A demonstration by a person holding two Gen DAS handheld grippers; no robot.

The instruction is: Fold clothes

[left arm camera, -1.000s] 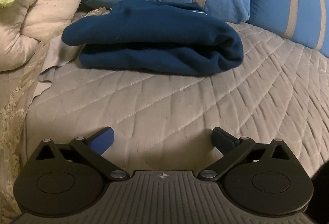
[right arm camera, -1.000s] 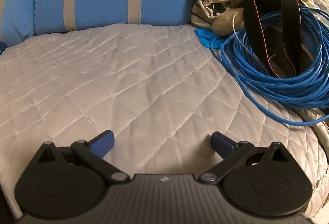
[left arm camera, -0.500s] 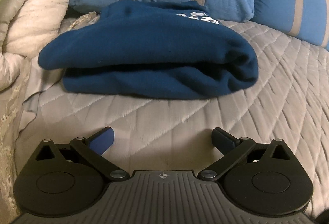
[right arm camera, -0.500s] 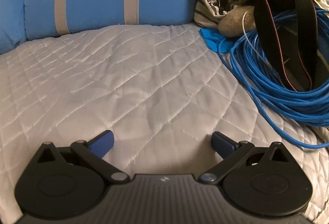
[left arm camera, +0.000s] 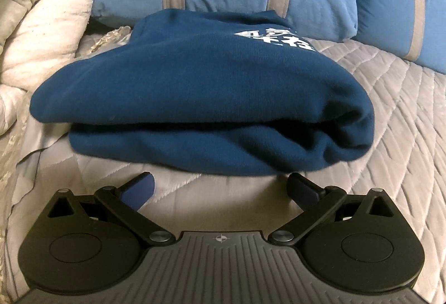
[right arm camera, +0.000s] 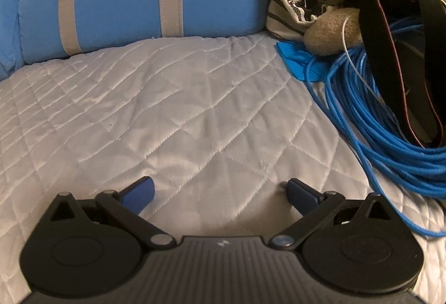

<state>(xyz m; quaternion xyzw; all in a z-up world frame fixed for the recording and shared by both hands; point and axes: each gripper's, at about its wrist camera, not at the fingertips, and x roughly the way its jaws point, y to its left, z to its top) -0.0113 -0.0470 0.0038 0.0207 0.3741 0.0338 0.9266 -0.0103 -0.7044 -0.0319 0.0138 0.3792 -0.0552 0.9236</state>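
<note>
Both tools gape empty; left tool [left arm camera: 220, 184] noses the folded sweatshirt [left arm camera: 200, 106] mid-frame — a clumsy shove could spill its layers.

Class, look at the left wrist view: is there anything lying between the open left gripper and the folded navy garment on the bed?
Nothing visible. The left gripper, jaws wide, sits right at the near edge of the navy garment, with only bare quilt between them. The blue cable shows only in the right wrist view.
</note>
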